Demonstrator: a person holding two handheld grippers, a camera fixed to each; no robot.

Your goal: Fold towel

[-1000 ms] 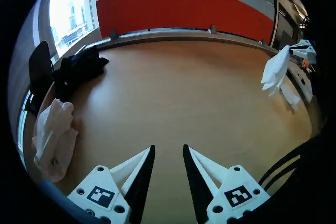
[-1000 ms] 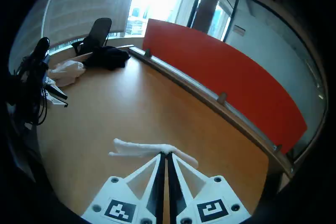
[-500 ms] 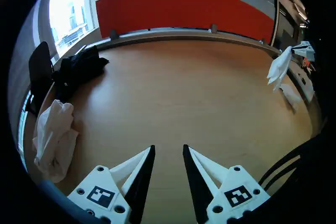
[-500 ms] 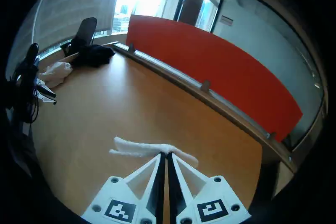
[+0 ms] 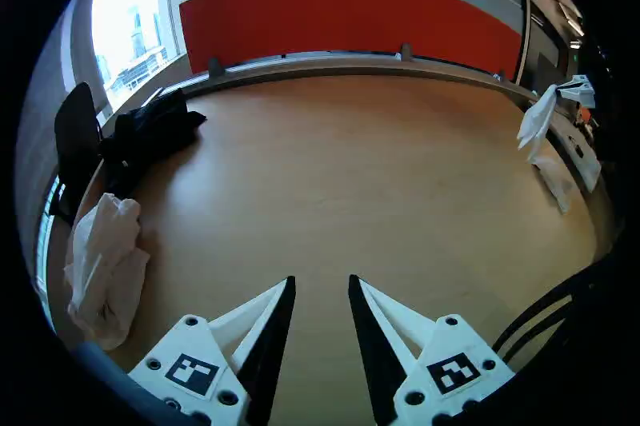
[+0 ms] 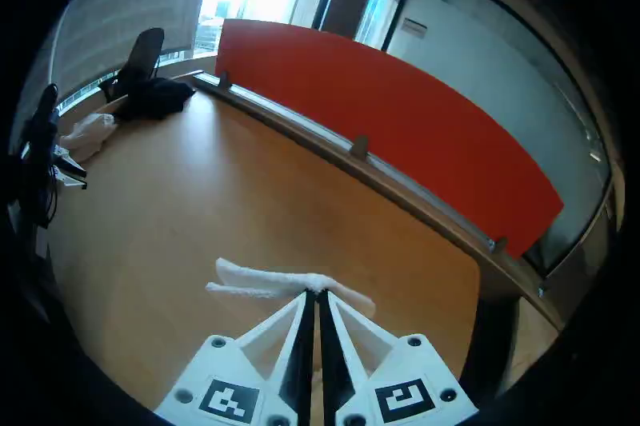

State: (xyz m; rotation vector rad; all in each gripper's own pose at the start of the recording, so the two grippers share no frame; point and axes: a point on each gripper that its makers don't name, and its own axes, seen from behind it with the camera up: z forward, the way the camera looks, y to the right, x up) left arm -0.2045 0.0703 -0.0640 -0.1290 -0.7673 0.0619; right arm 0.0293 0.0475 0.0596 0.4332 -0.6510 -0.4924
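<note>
A white towel [image 6: 276, 282] is pinched in my right gripper [image 6: 314, 295], which is shut on it, and it sticks out sideways past the fingertips above the wooden table [image 6: 200, 194]. In the left gripper view the same towel [image 5: 536, 116] hangs bunched from the right gripper [image 5: 578, 90] at the table's far right edge, with a white strip [image 5: 556, 180] lying on the table below it. My left gripper [image 5: 320, 282] is open near the table's front edge [image 5: 336, 186], with nothing between its fingers. In the right gripper view it appears at the far left [image 6: 66, 170].
A crumpled white cloth [image 5: 104, 262] lies at the table's left edge, with a black bag [image 5: 152, 130] behind it and a dark chair [image 5: 74, 138] beside that. A red partition [image 5: 352, 14] runs along the far side. The same cloth [image 6: 90, 129] and bag [image 6: 156, 94] also appear in the right gripper view.
My right gripper has carried the towel farther right, away from the left gripper, and its view has swung toward the red partition. The left gripper has stayed put and open.
</note>
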